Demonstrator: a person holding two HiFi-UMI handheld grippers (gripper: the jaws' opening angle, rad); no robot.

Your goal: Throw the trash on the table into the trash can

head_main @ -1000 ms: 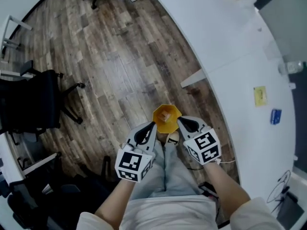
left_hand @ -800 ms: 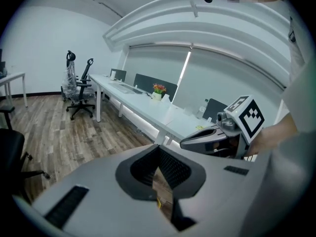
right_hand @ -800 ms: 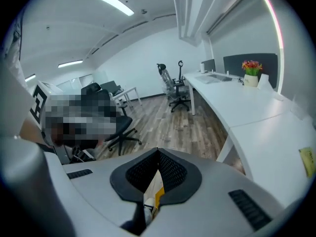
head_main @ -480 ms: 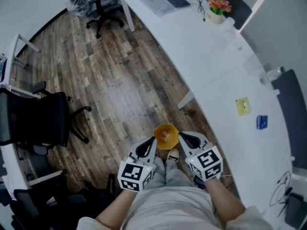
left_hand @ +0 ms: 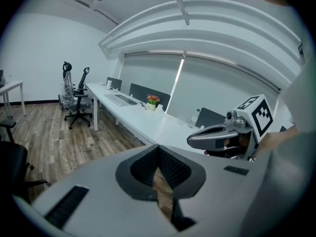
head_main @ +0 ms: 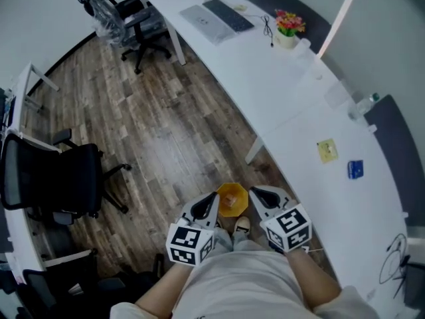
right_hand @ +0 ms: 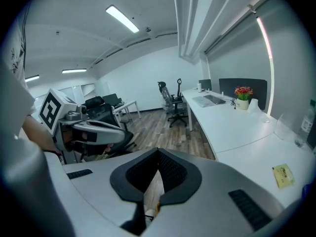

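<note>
An orange trash can (head_main: 232,199) stands on the wood floor by the person's feet, with a pale crumpled scrap inside. My left gripper (head_main: 212,201) and right gripper (head_main: 255,194) hang just above it, one at each side, both shut and empty. On the long white table (head_main: 285,92) lie a yellow note (head_main: 326,151) and a small blue item (head_main: 354,169), to the right of the grippers. In the right gripper view the right gripper (right_hand: 158,154) has its jaws together, and the yellow note (right_hand: 282,175) lies on the table. The left gripper (left_hand: 159,154) looks the same in its own view.
The curved table also bears a keyboard and laptop (head_main: 219,15), a flower pot (head_main: 287,28) and a bottle (head_main: 368,100). A black office chair (head_main: 46,178) stands at the left, with more chairs (head_main: 123,15) at the far end. A table leg (head_main: 252,148) stands beyond the can.
Both grippers have risen, still shut. The trash can looks smaller and lower in the head view, and much more of the table and room has come into sight.
</note>
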